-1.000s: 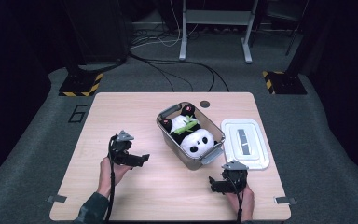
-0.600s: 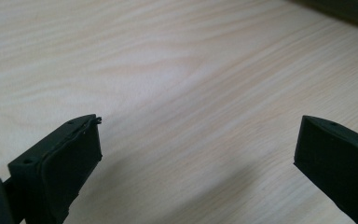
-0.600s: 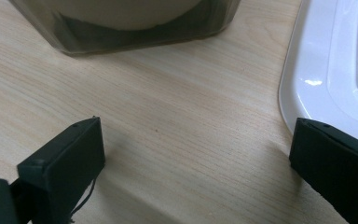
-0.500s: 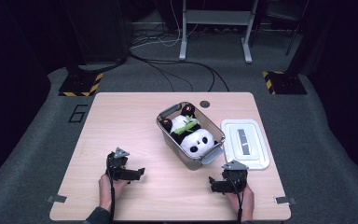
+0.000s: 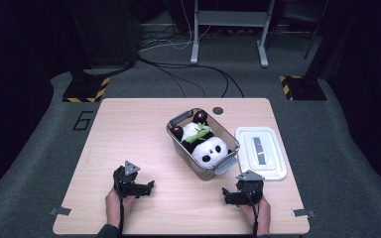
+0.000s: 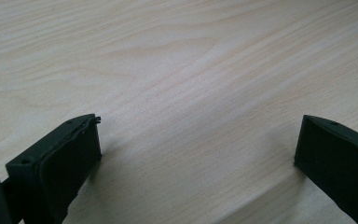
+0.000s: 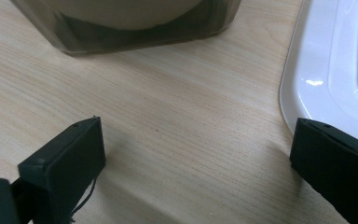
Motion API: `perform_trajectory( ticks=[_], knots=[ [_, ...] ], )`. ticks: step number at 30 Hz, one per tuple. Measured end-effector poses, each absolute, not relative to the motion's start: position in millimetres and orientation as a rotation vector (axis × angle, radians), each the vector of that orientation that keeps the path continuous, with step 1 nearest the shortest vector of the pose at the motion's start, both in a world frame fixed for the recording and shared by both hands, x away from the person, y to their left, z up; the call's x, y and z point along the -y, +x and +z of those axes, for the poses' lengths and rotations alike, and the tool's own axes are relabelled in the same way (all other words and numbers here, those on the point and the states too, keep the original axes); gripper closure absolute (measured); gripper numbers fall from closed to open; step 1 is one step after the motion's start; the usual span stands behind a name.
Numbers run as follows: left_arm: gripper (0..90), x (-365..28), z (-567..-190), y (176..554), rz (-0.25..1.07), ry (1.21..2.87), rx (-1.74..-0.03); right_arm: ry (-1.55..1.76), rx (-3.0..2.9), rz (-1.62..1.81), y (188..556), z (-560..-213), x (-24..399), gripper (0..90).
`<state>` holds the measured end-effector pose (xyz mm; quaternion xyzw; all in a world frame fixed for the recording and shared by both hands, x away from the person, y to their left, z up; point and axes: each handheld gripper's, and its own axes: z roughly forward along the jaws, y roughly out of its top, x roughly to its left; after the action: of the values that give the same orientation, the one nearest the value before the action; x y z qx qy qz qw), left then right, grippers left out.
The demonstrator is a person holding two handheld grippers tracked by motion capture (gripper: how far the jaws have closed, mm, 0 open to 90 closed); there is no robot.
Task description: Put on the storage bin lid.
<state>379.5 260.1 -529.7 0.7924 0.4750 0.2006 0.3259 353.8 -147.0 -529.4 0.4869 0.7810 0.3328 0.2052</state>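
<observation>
Left gripper (image 5: 146, 189): jaws wide apart, having just finished opening, nothing between them, low over the light wooden table (image 5: 129, 129). Right gripper (image 5: 226, 194): jaws wide apart, empty. The clear plastic bin (image 5: 226, 163) holding the black-and-white plush panda (image 5: 204, 145) lies just ahead of it; the white plastic lid (image 7: 335, 65) lies flat beside its right jaw.

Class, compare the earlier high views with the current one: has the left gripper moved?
Yes. The left gripper has come toward the table's near edge, away from the box, fingers open over bare wood.
</observation>
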Motion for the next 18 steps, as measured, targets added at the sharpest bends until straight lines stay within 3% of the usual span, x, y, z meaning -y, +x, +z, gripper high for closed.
perform_trajectory(
  ticks=[18],
  knots=[
    [0.0, -257.8, -530.5, 380.4, 0.533, 2.057, -1.255, 1.376, -2.181, 0.879, 354.2, -526.5, 146.5, 0.0]
  ],
)
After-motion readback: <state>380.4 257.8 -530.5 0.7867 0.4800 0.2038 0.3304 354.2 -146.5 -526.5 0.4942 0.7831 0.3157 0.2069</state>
